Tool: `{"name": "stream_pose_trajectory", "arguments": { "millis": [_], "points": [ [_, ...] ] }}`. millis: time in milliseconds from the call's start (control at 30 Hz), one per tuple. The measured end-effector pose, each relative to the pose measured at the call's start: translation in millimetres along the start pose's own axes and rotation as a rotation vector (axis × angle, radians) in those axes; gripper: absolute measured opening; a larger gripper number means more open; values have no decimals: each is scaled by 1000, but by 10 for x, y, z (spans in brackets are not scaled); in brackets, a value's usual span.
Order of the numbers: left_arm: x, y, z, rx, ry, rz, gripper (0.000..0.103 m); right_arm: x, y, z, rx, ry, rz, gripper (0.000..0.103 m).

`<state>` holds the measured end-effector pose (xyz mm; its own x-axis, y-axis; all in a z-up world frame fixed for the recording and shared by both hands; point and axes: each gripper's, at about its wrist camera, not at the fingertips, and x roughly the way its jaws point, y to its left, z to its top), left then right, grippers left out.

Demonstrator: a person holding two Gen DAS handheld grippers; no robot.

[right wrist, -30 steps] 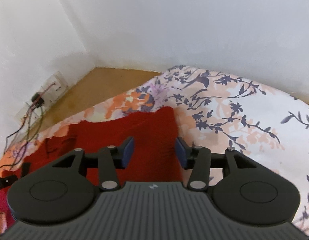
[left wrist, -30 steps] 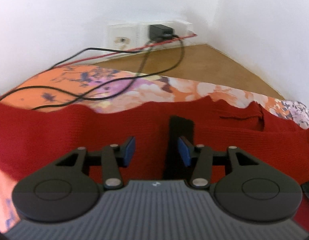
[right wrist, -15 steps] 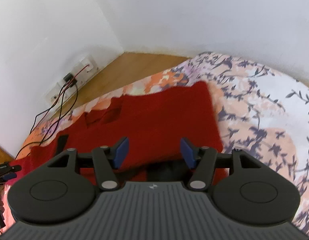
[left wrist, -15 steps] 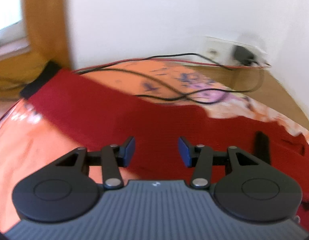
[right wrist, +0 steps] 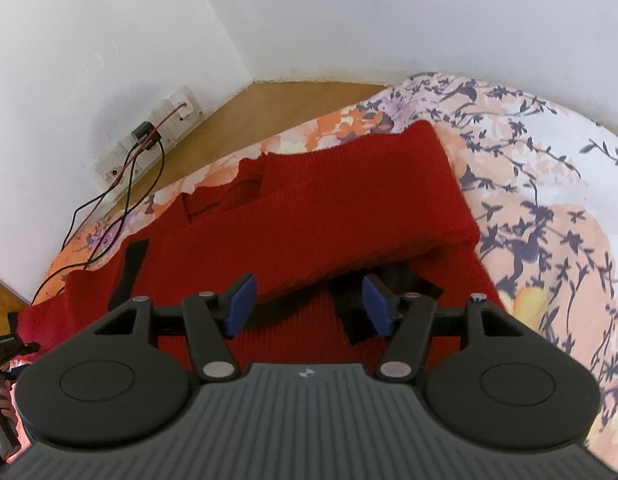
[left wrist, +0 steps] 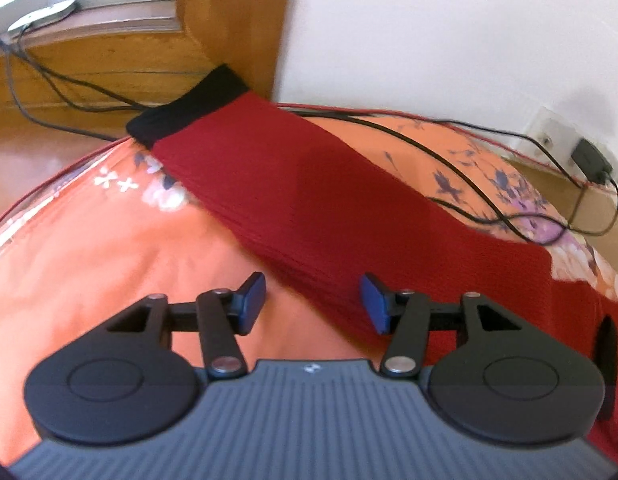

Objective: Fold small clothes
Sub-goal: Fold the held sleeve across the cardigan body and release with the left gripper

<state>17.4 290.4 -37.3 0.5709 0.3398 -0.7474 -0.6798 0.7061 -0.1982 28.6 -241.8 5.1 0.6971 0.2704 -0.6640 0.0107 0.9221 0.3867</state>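
Floral bedsheet — red sweater, black cables

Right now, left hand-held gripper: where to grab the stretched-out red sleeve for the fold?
At the black cuff, the sleeve's free far end, coming in over the floral bedsheet from its open left side. The sleeve lies flat and straight, so lifting the cuff carries its length over the sweater body. Left hand-held gripper is open.
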Motion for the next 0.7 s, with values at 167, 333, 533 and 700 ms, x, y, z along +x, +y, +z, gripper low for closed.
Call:
{"name": "stream_pose_trajectory", "arguments": {
  "millis": [167,333,533,700],
  "points": [
    [81,140,59,-47,-43,-35,55,11,100,-111,5,-1,-17,66],
    [167,179,108,-39,-90,-67,55,-23,187,-205,11,-10,-30,66],
    [221,131,118,48,-128,-60,25,-79,239,-302,26,-25,-45,67],
    [109,156,130,53,-165,-114,13,-129,249,-334,26,-31,-47,66]
  ]
}}
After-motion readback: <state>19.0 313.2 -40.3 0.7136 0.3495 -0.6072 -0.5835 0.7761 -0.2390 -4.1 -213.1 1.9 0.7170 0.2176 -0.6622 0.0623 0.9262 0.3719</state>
